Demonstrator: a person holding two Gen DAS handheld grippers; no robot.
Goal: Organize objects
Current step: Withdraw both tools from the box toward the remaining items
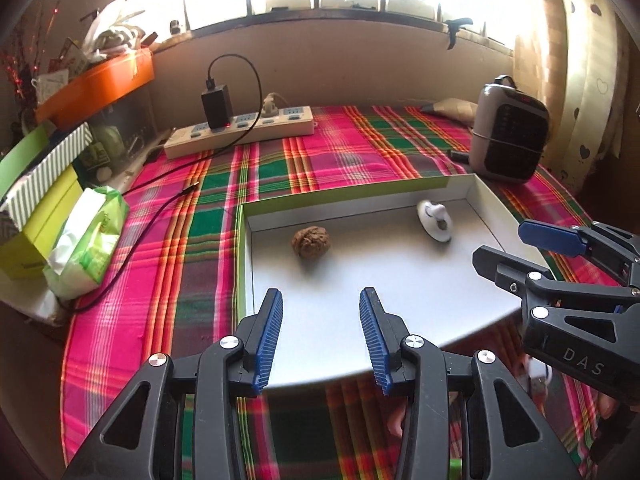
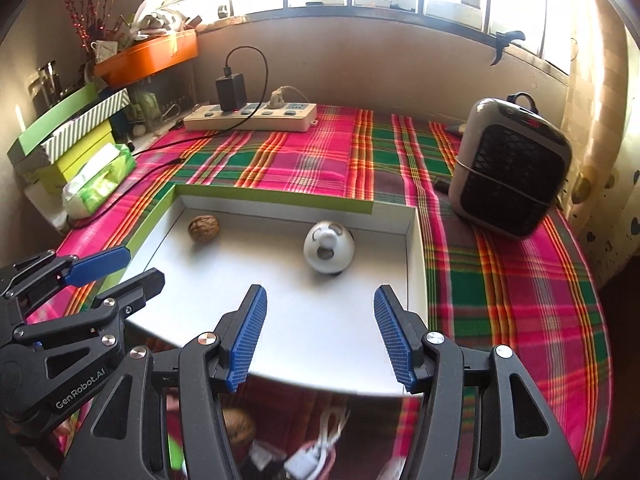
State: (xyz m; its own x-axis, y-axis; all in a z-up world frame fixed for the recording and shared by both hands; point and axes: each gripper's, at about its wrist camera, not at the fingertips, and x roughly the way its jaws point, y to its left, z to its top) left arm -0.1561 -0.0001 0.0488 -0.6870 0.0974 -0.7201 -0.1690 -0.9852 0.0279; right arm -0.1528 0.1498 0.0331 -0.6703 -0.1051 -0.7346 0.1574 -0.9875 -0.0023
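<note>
A shallow white box with a green rim lies on the plaid cloth. In it are a brown walnut at the left and a round white gadget at the right. My left gripper hovers open over the box's near left part, nothing between its blue pads. My right gripper is open too, over the near right part, short of the white gadget. Below the box's near edge, a second walnut and a white cable show blurred.
A power strip with a black charger stands at the back, its black cable running over the cloth. A grey heater is at the right. A tissue pack and stacked boxes line the left.
</note>
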